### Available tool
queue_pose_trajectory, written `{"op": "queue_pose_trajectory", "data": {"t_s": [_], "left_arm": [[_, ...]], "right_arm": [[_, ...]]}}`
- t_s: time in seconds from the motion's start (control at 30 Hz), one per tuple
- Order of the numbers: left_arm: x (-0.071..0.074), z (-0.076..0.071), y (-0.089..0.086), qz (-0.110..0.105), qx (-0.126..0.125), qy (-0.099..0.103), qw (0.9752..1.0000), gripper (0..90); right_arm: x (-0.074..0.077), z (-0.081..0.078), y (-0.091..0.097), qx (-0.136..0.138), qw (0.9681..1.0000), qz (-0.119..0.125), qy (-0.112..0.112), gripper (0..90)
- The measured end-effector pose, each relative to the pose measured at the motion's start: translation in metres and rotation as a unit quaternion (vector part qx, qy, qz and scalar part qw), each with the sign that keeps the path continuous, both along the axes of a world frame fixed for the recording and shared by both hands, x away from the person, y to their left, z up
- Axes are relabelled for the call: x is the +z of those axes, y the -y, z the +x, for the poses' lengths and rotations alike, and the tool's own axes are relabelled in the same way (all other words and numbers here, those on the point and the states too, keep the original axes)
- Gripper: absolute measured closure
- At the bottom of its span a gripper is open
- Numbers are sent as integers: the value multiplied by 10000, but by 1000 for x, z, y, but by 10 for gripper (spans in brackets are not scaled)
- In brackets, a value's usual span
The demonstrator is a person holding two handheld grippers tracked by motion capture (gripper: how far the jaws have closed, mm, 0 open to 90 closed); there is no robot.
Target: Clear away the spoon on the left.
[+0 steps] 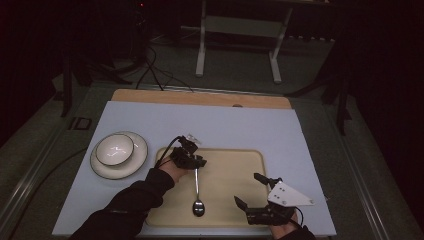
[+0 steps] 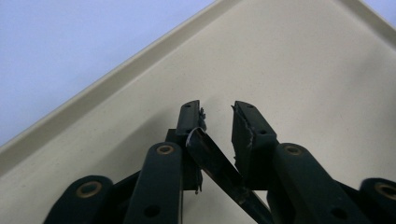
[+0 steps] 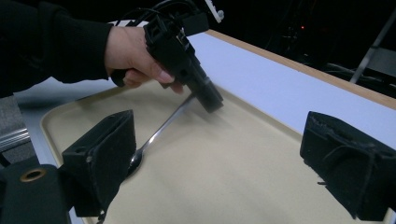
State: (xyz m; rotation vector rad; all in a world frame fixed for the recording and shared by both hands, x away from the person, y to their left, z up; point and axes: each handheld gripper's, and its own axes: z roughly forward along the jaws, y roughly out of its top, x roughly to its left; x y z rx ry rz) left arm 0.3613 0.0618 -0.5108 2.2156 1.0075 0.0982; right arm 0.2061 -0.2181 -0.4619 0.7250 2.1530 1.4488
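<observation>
Spoon [image 1: 197,192] lies on the beige tray [image 1: 235,165], left of the tray's middle, bowl end toward the person, handle running away toward the far rim. Left gripper [image 1: 196,164] sits at the handle's far tip. In the left gripper view the handle [image 2: 212,161] runs between the jaws, leaning on the left one, with a gap to the right one; jaws slightly parted, not pinching (pads look loose on it). In the right gripper view the spoon's bowl [image 3: 135,161] rests flat on the tray floor, handle angled up to the left gripper [image 3: 212,100].

Right gripper [image 1: 250,189] hovers over the tray's near right part, jaws spread wide, nothing between them.

Room: the tray's right half and far strip are bare, raised rim all round. Blue mat [image 1: 225,125] is open beyond the tray and to its right. Left of the tray, near its left rim, stands a bowl [image 1: 115,149] on a plate [image 1: 137,162]; the left forearm passes near them. Wooden table edge [image 1: 200,97] runs behind the mat.
</observation>
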Motion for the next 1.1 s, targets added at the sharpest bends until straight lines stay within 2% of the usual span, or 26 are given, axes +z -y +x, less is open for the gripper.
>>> {"op": "queue_pose_trajectory", "data": {"t_s": [0.3, 0.43, 0.5, 0.57, 0.63, 0.73, 0.97, 1.1], "left_arm": [[-9, 0, 12, 268, 161, 21, 9995, 690], [-12, 1, 15, 354, 358, 73, 9987, 668], [-13, 2, 15, 269, 437, 21, 9987, 666], [-14, 3, 15, 326, 489, 48, 9983, 645], [-14, 5, 15, 235, 544, -29, 9982, 626], [-14, 7, 16, 212, 594, -68, 9980, 590], [-10, 5, 17, 277, 627, -10, 9976, 564], [-4, 3, 16, 214, 653, -2, 9976, 551]], "right_arm": [[0, 0, -1, 22, 10000, 0, -13, 108], [-1, 1, -1, 41, 10000, -6, -34, 108], [-1, 1, -1, 47, 10000, -11, -48, 108], [-1, 0, -1, 53, 10000, -15, -40, 108], [-1, 1, -1, 50, 10000, -9, -51, 108], [-1, 1, -1, 50, 10000, -15, -70, 108], [-2, 1, -1, 55, 10000, -20, -74, 108], [-1, 1, -1, 53, 10000, -14, -72, 108]]}}
